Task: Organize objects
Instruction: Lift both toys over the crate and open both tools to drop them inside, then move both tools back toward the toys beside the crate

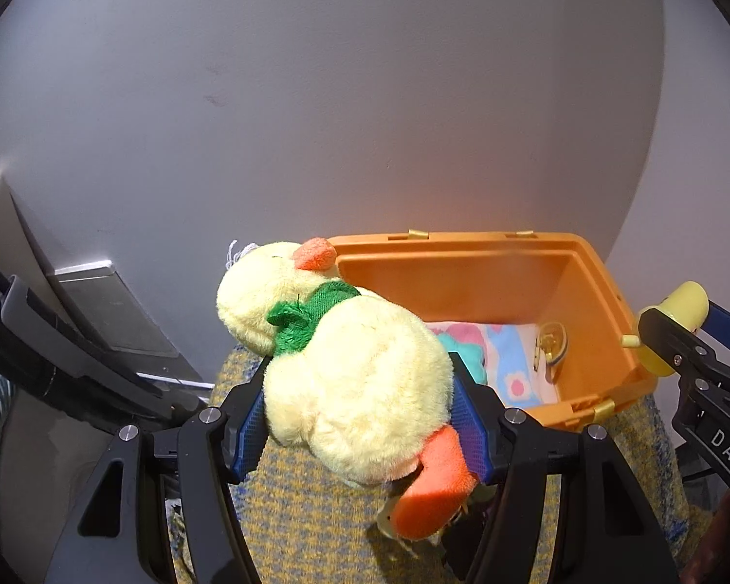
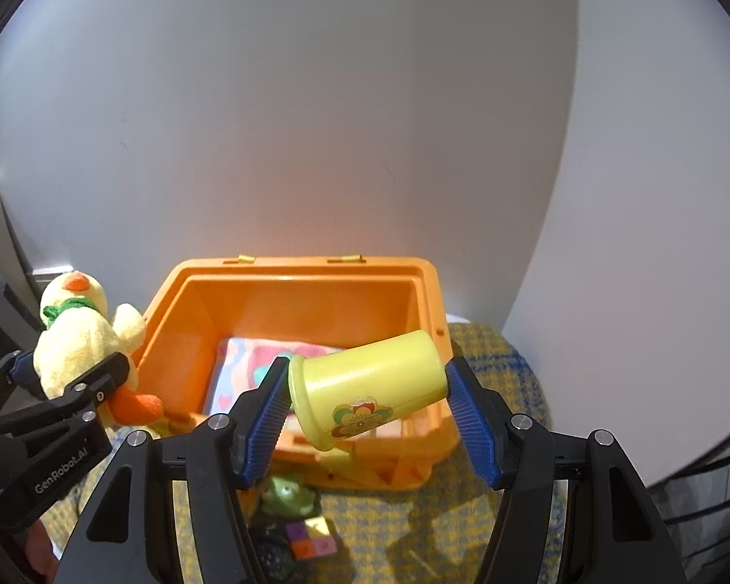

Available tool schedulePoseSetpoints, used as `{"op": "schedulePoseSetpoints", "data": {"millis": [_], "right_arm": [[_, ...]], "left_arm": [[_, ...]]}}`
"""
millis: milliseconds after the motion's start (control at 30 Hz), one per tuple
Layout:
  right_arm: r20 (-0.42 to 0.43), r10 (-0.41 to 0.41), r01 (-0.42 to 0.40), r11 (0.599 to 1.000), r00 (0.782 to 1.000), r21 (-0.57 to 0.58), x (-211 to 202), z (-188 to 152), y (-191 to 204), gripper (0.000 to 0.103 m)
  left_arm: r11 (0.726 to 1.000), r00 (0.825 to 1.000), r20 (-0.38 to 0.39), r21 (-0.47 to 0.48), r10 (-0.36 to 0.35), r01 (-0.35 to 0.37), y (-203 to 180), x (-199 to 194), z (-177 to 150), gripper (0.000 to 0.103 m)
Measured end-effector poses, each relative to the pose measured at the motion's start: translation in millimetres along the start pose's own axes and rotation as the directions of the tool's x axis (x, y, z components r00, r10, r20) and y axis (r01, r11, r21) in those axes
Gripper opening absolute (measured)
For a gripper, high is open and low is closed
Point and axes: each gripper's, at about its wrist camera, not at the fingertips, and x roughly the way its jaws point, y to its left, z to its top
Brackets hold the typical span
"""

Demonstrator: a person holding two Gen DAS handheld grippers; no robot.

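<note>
My left hand-held gripper (image 1: pixel 360 404) clamps the plush duck (image 1: pixel 345 370); the right hand-held gripper (image 2: pixel 365 404) clamps the yellow cup (image 2: pixel 365 384) (tilted). Over the orange bin (image 2: pixel 287 301), both could collide.

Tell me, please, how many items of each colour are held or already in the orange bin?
Yellow: 2, plush duck and cup, each held in a hand-held gripper
Multicoloured: 1, cloth in the orange bin
Amber: 1, small item
Total: 4
</note>
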Motion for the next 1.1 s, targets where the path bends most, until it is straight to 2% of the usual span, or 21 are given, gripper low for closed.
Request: {"op": "schedulePoseSetpoints", "data": {"millis": [233,567,667,700,733,767,800,867,933,1100], "right_arm": [[-0.008,-0.009,0.009,1.0,1.0,-0.009,16,15,1,0.063],[-0.056,0.007,-0.008,1.0,0.998,-0.018,47,17,5,0.064],[-0.063,0.005,-0.006,1.0,0.998,-0.016,51,17,5,0.064],[-0.064,-0.001,0.0,1.0,0.998,-0.015,51,18,4,0.065],[-0.069,-0.004,0.003,1.0,0.998,-0.014,52,18,4,0.069],[-0.069,-0.009,0.009,1.0,0.998,-0.012,51,17,3,0.077],[-0.065,-0.014,0.013,1.0,0.998,-0.01,52,18,4,0.081],[-0.055,-0.017,0.017,1.0,0.998,-0.008,47,17,3,0.085],[-0.058,-0.021,0.021,1.0,0.998,-0.008,47,18,2,0.086],[-0.051,-0.027,0.026,1.0,0.998,-0.006,35,16,3,0.086]], "left_arm": [[1.0,1.0,-0.018,0.005,-0.01,0.01,3,24,19,0.064],[1.0,0.998,-0.068,0.003,-0.008,0.009,7,57,18,0.065],[1.0,0.997,-0.079,-0.001,-0.006,0.006,8,62,17,0.071],[1.0,0.997,-0.08,-0.003,-0.004,0.004,9,62,17,0.076],[1.0,0.997,-0.076,-0.004,0.004,-0.004,9,61,17,0.085],[1.0,0.998,-0.068,-0.005,0.013,-0.013,10,59,17,0.089],[1.0,0.998,-0.061,-0.004,0.017,-0.017,10,58,18,0.092],[1.0,0.998,-0.05,0.003,0.024,-0.024,9,54,18,0.093],[0.999,0.998,-0.048,0.011,0.034,-0.034,8,49,18,0.096],[0.999,0.998,-0.038,0.011,0.04,-0.04,8,38,14,0.098]]}}
